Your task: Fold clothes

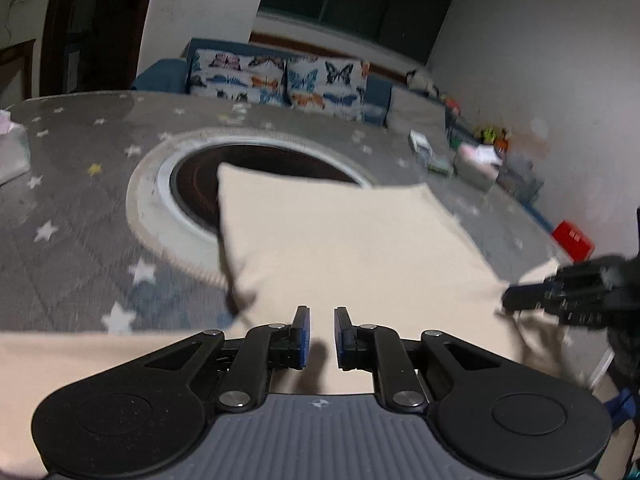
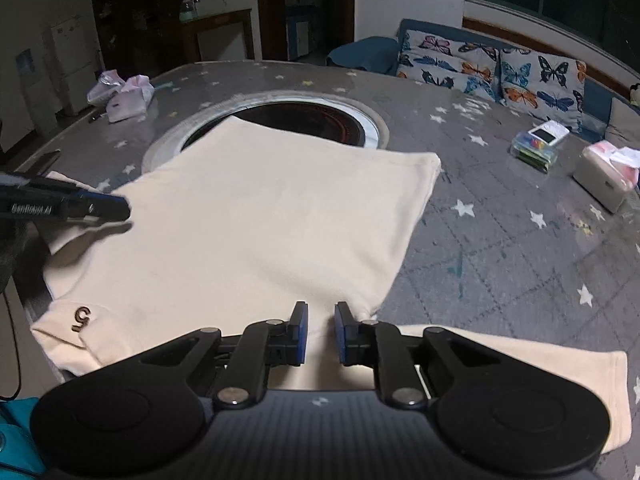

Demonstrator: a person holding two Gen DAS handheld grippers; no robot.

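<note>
A cream T-shirt point(image 2: 256, 216) lies spread on the grey star-patterned table, its far edge over a round black hob; it also shows in the left wrist view point(image 1: 352, 248). A small "G" logo point(image 2: 82, 317) sits on its near left part. My left gripper point(image 1: 319, 334) hovers over the shirt's near edge, jaws slightly apart with nothing between them; it also shows in the right wrist view point(image 2: 108, 208). My right gripper point(image 2: 319, 330) is over the near edge by a sleeve, jaws slightly apart and empty; it also shows in the left wrist view point(image 1: 516, 300).
A round hob point(image 2: 304, 120) is set into the table point(image 2: 500, 256). A tissue box point(image 2: 604, 180), a small box stack point(image 2: 538, 144) and a pink bag point(image 2: 120, 92) lie on the table. A butterfly-cushion sofa point(image 2: 500, 68) stands behind.
</note>
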